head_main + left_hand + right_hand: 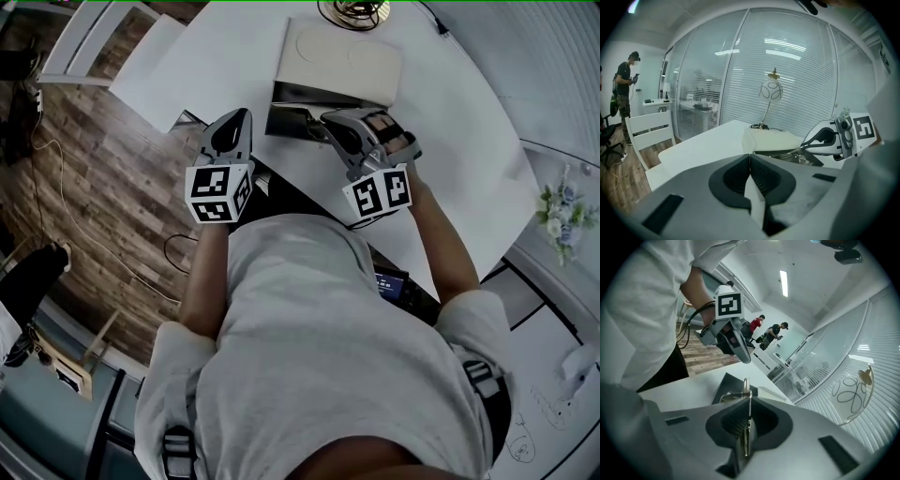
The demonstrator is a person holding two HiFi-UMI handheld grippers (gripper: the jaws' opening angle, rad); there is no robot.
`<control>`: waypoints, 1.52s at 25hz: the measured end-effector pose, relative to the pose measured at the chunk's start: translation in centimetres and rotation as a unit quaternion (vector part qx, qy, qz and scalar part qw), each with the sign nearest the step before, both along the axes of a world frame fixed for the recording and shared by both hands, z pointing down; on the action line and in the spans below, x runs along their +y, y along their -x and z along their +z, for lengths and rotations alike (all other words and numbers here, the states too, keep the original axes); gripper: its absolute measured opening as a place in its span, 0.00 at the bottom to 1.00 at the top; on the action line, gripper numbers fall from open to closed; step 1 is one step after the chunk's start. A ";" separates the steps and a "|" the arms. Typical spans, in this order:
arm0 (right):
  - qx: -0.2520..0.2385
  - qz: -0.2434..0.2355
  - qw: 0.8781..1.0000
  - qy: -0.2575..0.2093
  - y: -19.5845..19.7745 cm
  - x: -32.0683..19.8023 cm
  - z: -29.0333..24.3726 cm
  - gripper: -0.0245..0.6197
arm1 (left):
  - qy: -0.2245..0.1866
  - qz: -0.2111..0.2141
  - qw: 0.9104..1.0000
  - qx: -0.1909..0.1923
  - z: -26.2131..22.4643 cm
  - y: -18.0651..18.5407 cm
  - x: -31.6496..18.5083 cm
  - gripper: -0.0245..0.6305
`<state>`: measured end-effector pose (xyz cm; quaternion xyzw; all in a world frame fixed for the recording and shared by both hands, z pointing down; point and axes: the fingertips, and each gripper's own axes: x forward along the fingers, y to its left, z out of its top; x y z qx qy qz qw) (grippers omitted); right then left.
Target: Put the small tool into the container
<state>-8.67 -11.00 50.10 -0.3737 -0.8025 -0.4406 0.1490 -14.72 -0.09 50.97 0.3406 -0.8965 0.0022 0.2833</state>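
Observation:
My right gripper (749, 399) is shut on a thin flat metal tool (746, 389), whose tip sticks out past the jaws. Just beyond the tip lies the dark open container (727, 384). In the head view that container (292, 120) sits on the white table, its pale lid (337, 58) folded back, and the right gripper (330, 120) reaches to its near edge. My left gripper (244, 114) hovers left of the container. Its jaws (750, 157) meet with nothing between them. From the left gripper view, the right gripper (807, 146) points down at the container (785, 155).
The white table (450, 122) spreads right and behind the container. A lamp (769, 91) with cables stands behind the box by the glass wall. A white chair (649, 133) and wooden floor (103, 187) lie left. Other people (768, 333) stand far off.

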 end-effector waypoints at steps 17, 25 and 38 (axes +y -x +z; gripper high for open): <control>-0.018 -0.052 0.994 -0.094 0.4 0.3 3.4 0.09 | 0.004 0.012 1.000 0.018 0.9 0.1 -0.2 0.07; -0.017 -0.053 0.993 -0.108 0.9 0.3 4.4 0.09 | 0.004 0.014 1.000 0.020 1.0 0.0 -0.1 0.07; -0.005 0.022 0.992 -0.120 2.7 -0.6 4.9 0.09 | 0.004 0.017 1.000 0.023 1.3 -0.1 0.4 0.07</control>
